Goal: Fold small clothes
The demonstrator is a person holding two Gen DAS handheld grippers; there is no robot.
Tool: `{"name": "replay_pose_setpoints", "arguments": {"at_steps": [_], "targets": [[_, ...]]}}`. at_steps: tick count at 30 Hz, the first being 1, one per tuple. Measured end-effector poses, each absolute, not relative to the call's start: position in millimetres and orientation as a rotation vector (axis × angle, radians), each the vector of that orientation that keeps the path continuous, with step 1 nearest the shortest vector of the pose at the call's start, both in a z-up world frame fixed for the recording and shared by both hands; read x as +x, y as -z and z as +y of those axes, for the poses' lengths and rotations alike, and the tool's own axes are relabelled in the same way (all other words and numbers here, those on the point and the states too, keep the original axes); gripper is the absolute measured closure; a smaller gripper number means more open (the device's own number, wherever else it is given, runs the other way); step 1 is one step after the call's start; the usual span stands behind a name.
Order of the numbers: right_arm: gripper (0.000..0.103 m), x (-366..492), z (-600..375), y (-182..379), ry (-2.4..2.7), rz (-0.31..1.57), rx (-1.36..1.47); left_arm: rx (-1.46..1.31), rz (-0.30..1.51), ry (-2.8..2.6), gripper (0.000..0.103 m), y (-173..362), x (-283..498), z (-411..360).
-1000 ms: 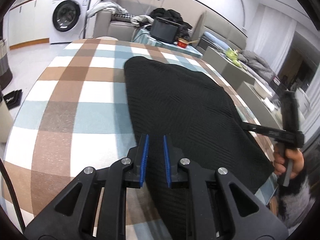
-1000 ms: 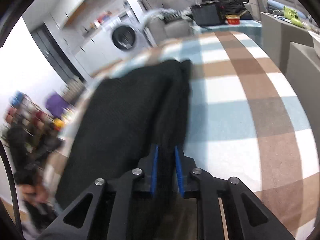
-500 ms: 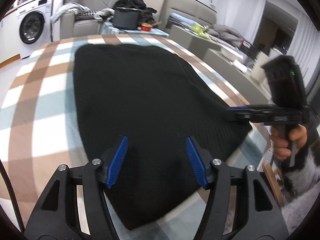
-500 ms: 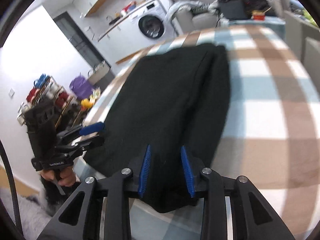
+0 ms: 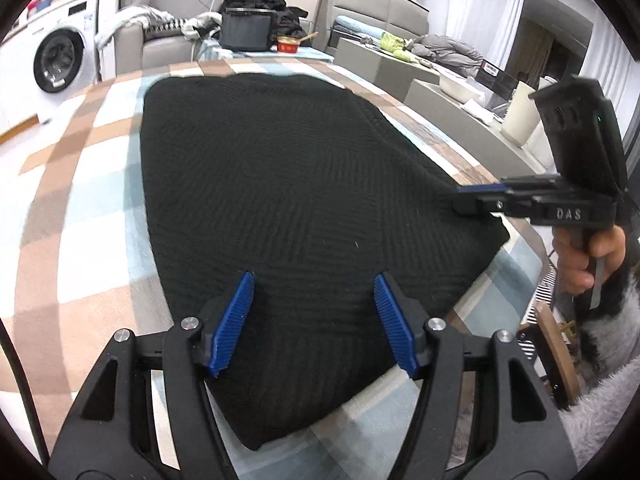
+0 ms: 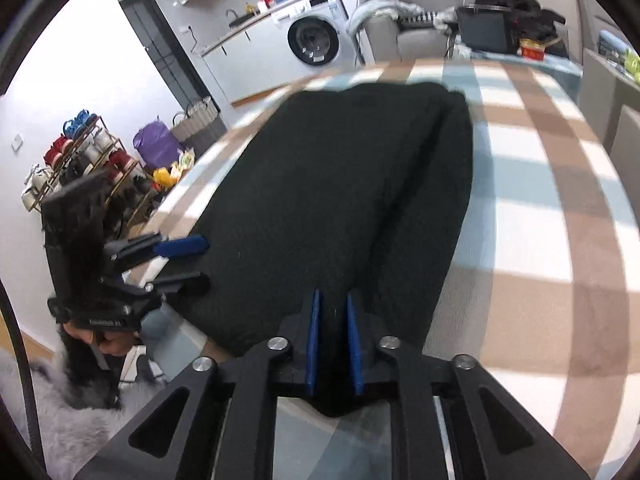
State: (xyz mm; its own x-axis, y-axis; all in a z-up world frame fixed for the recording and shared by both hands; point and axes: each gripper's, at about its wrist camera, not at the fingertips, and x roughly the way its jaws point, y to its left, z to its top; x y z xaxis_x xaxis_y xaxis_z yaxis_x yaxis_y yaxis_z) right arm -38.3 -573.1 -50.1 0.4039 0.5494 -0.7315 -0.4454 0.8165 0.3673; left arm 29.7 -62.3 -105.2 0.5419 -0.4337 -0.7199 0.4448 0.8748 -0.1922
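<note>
The left gripper (image 5: 314, 322) has let go, fingers wide over the black garment (image 5: 288, 184); the right gripper (image 6: 333, 346) is closing on its near hem, so that fold looks laid.

A black ribbed knit garment (image 5: 280, 184) lies on a brown, pale-blue and white checked bench (image 5: 80, 208); each black claw carries blue pads (image 5: 236, 320).

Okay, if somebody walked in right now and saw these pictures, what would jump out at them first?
The black knit garment would, spread flat down the middle of the checked tablecloth. Next come the two grippers at its near edge: the left gripper open above the cloth, the right gripper closing with a fold of fabric between its blue pads. A white washing machine stands behind.
</note>
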Motion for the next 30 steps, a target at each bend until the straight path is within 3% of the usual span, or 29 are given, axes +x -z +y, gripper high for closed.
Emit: {"name": "replay_pose_setpoints", "arguments": {"at_steps": [5, 12, 13, 16, 19, 21, 30], "targets": [[0.074, 5, -576, 51, -0.577, 0.963, 0.185, 0.008, 0.844, 0.48, 0.038, 99, 63, -60], [0.072, 89, -584, 71, -0.491, 0.979, 0.33, -0.008, 0.891, 0.403, 0.038, 101, 125, -48], [0.073, 97, -582, 71, -0.49, 0.967, 0.332, -0.013, 0.894, 0.402, 0.038, 101, 131, -46], [0.095, 109, -568, 63, -0.526, 0.936, 0.287, -0.029, 0.894, 0.402, 0.038, 100, 143, -42], [0.096, 103, -557, 43, -0.564, 0.846, 0.17, -0.04, 0.893, 0.392, 0.038, 100, 150, -36], [0.096, 112, -557, 51, -0.482, 0.897, 0.116, -0.043, 0.894, 0.385, 0.038, 102, 153, -33], [0.076, 92, -572, 65, -0.583, 1.011, 0.266, -0.037, 0.879, 0.428, 0.038, 100, 134, -42]]}}
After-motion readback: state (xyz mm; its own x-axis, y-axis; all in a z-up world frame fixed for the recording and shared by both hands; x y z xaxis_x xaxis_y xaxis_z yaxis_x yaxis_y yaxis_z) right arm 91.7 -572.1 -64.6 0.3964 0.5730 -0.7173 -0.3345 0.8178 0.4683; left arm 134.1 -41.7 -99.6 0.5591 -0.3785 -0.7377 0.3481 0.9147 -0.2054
